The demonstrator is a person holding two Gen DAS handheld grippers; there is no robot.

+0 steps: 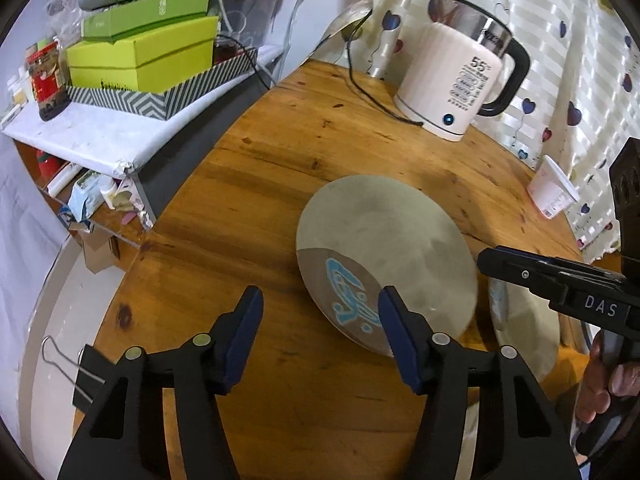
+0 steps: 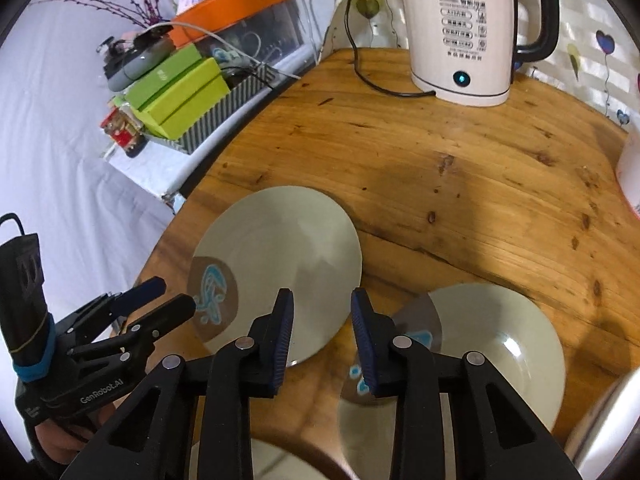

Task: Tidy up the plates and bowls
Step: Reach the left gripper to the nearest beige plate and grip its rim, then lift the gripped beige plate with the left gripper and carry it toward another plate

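Note:
A pale grey-green plate with a brown patch and blue pattern lies on the round wooden table. My left gripper is open over its near left rim, and the right pad overlaps the patterned edge. A second, deeper dish with the same pattern sits to the right of the first plate. My right gripper hangs open above the gap between the two, its pads fairly close together with nothing pressed between them. In that view the left gripper shows at the plate's left edge. Another pale dish peeks in at the bottom.
A white electric kettle with its black cord stands at the table's far side, by a curtain. A white cup sits at the right edge. Left of the table is a low shelf with green boxes. Bare wood lies between plates and kettle.

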